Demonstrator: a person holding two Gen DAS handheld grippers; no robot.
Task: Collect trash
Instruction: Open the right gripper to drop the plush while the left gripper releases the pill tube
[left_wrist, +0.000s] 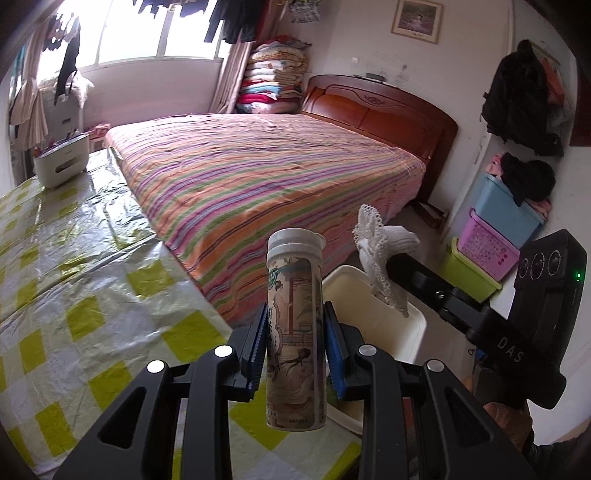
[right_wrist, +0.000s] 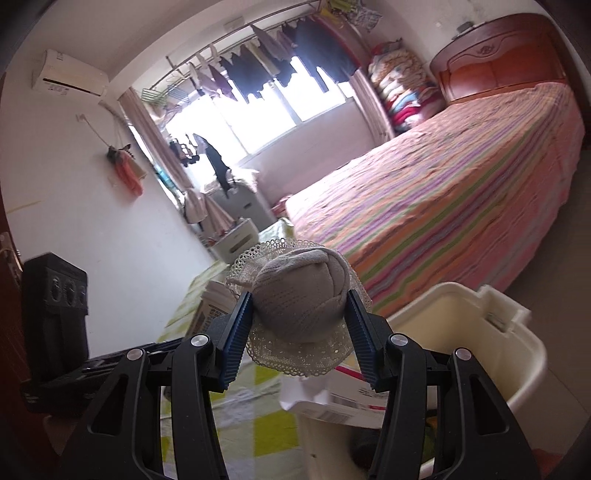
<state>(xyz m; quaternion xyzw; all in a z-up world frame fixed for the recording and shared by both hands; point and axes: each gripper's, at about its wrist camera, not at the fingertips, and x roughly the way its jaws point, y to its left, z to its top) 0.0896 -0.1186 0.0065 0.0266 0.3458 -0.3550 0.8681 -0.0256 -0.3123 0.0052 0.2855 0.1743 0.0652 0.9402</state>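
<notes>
My left gripper (left_wrist: 295, 339) is shut on a tall printed tube with a white cap (left_wrist: 295, 332), held upright above the table's edge beside a cream trash bin (left_wrist: 417, 325). My right gripper (right_wrist: 300, 326) is shut on a balled grey sock with a lace cuff (right_wrist: 301, 295), held over the bin's rim (right_wrist: 517, 332). The sock (left_wrist: 384, 251) and the right gripper's body (left_wrist: 546, 325) also show in the left wrist view, above the bin. White paper and a box (right_wrist: 332, 402) lie inside the bin.
A table with a yellow-and-white checked plastic cover (left_wrist: 74, 266) lies to the left, with a white box (left_wrist: 61, 162) at its far end. A bed with a striped sheet (left_wrist: 277, 177) stands behind. Coloured storage bins (left_wrist: 491, 240) stand by the right wall.
</notes>
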